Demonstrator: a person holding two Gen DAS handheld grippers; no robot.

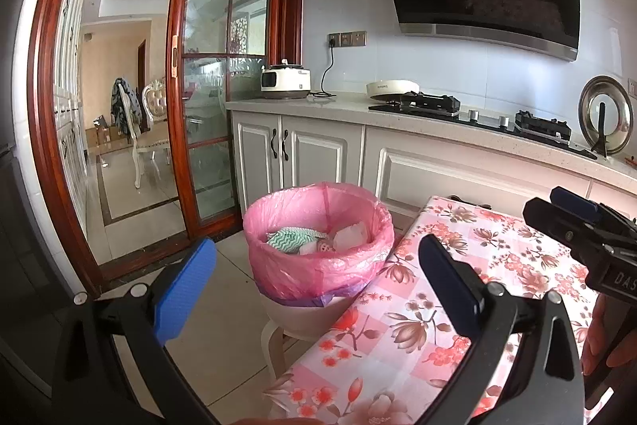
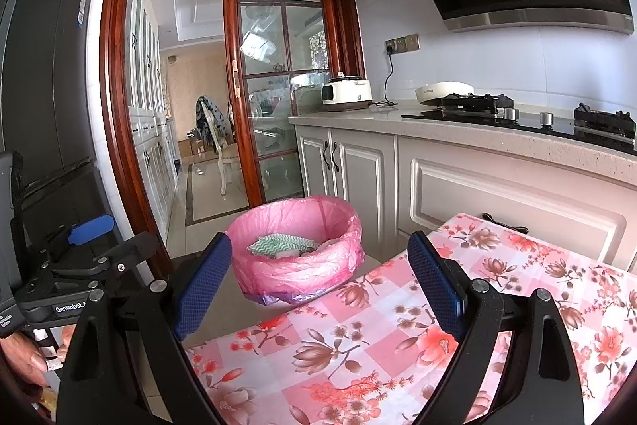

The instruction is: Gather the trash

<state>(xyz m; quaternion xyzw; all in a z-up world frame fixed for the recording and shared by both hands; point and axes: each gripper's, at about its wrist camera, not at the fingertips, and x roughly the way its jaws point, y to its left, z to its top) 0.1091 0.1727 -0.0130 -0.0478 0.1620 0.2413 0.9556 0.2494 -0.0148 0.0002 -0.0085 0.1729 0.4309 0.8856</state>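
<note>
Both empty: the left gripper (image 1: 318,277) and right gripper (image 2: 320,277) stood spread wide. Just ahead of them sat the pink-lined bin (image 1: 318,249), holding what appeared to be crumpled wrappers (image 1: 292,237).

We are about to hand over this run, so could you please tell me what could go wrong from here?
1. The bin sits on a small stool beside the table; a bump from either open tongs might tip it.
2. The pink bag droops loosely over the rim and could snag a finger.
3. No trash shows on the table, so a further grasp may close on the cloth alone.
</note>
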